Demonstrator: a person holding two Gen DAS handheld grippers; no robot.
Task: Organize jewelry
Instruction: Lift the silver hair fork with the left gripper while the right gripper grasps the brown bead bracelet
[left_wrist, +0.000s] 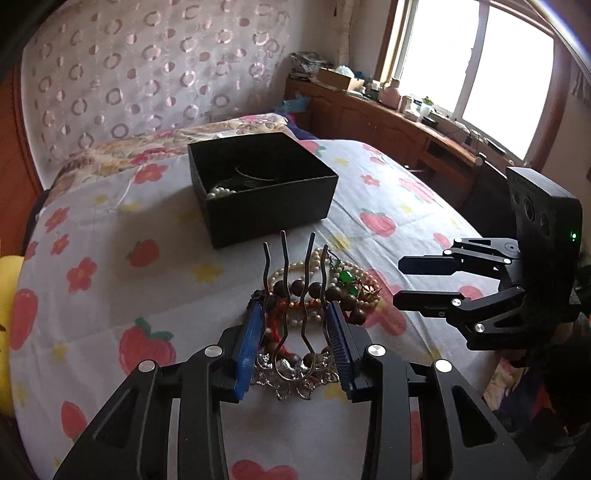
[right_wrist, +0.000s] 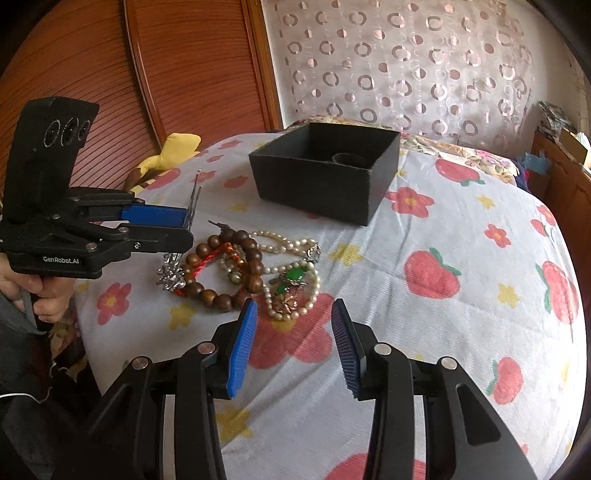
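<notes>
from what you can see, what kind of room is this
Most likely a bedroom: the jewelry and a black box sit on a bed with a strawberry-print sheet, backed by a wooden headboard, with a cluttered wooden dresser under the window.

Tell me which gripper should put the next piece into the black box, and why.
Left. The left gripper already has the silver hair comb between its pads, lifted over the jewelry pile, with the black box straight ahead. The right gripper is open and holds nothing.
</notes>
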